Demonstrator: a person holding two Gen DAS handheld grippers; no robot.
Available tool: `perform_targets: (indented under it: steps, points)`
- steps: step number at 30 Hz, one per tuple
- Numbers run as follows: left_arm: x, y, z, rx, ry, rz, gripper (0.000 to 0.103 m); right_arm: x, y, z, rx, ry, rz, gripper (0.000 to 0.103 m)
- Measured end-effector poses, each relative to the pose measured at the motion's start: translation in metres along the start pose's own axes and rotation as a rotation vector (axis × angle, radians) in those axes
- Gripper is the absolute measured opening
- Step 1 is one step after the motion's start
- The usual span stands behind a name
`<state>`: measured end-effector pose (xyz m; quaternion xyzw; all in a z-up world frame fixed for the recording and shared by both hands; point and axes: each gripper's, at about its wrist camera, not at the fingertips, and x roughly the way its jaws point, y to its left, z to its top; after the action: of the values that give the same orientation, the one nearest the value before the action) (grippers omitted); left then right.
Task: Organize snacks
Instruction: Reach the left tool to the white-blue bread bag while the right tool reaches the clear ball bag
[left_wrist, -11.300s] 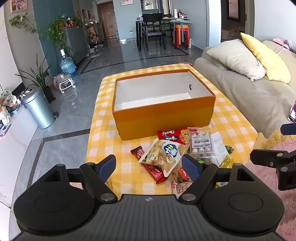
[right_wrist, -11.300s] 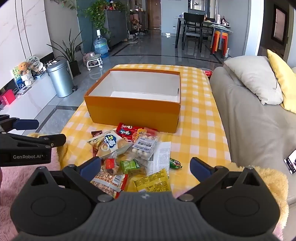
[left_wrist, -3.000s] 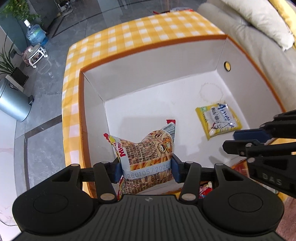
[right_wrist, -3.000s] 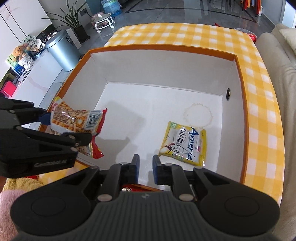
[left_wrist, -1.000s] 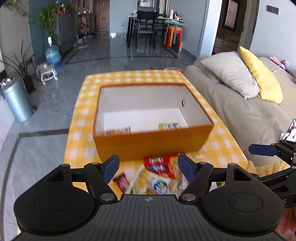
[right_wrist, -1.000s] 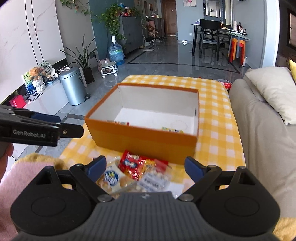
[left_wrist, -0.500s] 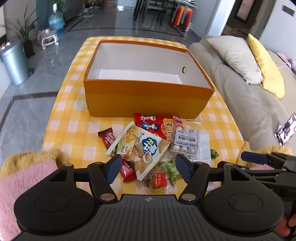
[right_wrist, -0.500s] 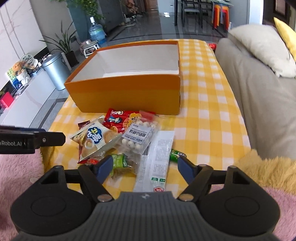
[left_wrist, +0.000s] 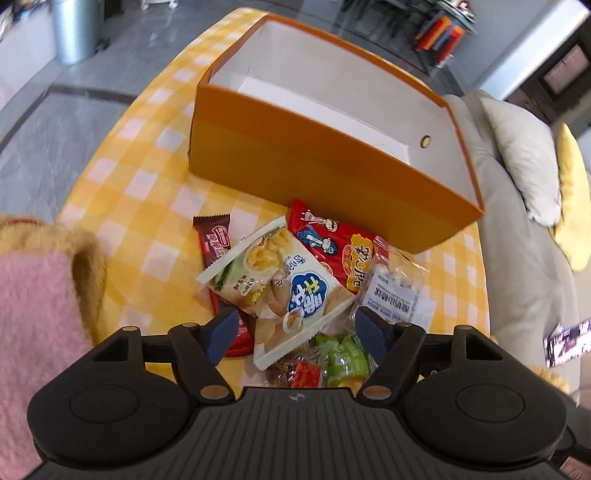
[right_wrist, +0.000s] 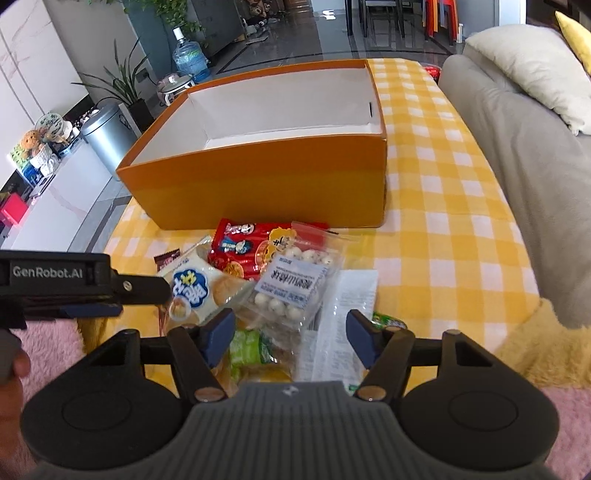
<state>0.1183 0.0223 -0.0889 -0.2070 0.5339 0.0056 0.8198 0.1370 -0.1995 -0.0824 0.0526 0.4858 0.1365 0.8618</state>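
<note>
Just orange box (left_wrist: 325, 173), white inside

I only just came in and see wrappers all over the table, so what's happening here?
A person is sorting snacks into the orange box, with a handheld tool in each hand. Both are over the pile on the checked tablecloth in front of the box. The left tool is open above the white chip bag; the right tool, whose jaws have just been closing, hangs over the clear bag of white balls. Neither grips anything yet.
</note>
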Motion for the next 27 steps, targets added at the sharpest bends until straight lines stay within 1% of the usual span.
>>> perform_targets:
  steps: [1, 2, 4, 9, 14, 17, 22, 24, 27]
  points:
    - [0.004, 0.000, 0.001, -0.010, -0.001, 0.008, 0.086, 0.004, -0.001, 0.002, 0.008, 0.002, -0.002, 0.064]
    - [0.008, -0.001, 0.002, -0.014, -0.002, 0.023, 0.086, 0.008, -0.001, 0.004, 0.015, 0.003, -0.004, 0.060]
    - [0.016, -0.002, 0.004, -0.021, 0.004, 0.043, 0.086, 0.016, -0.003, 0.008, 0.033, 0.007, -0.007, 0.060]
    - [0.031, -0.001, 0.007, -0.091, 0.024, 0.031, 0.086, 0.034, -0.004, 0.011, 0.050, 0.013, -0.008, 0.060]
    - [0.042, 0.001, 0.011, -0.143, 0.041, 0.052, 0.089, 0.049, 0.003, 0.010, 0.027, 0.028, -0.018, 0.064]
    - [0.049, 0.003, 0.012, -0.157, 0.058, 0.075, 0.089, 0.057, 0.006, 0.011, 0.017, 0.025, -0.028, 0.065]
    - [0.059, 0.006, 0.012, -0.171, 0.081, 0.067, 0.089, 0.064, 0.012, 0.011, -0.029, 0.006, -0.036, 0.069]
    - [0.062, 0.005, 0.012, -0.163, 0.082, 0.074, 0.089, 0.068, 0.014, 0.011, -0.043, 0.001, -0.037, 0.071]
    - [0.065, 0.004, 0.012, -0.145, 0.074, 0.077, 0.089, 0.071, 0.017, 0.010, -0.076, -0.011, -0.043, 0.071]
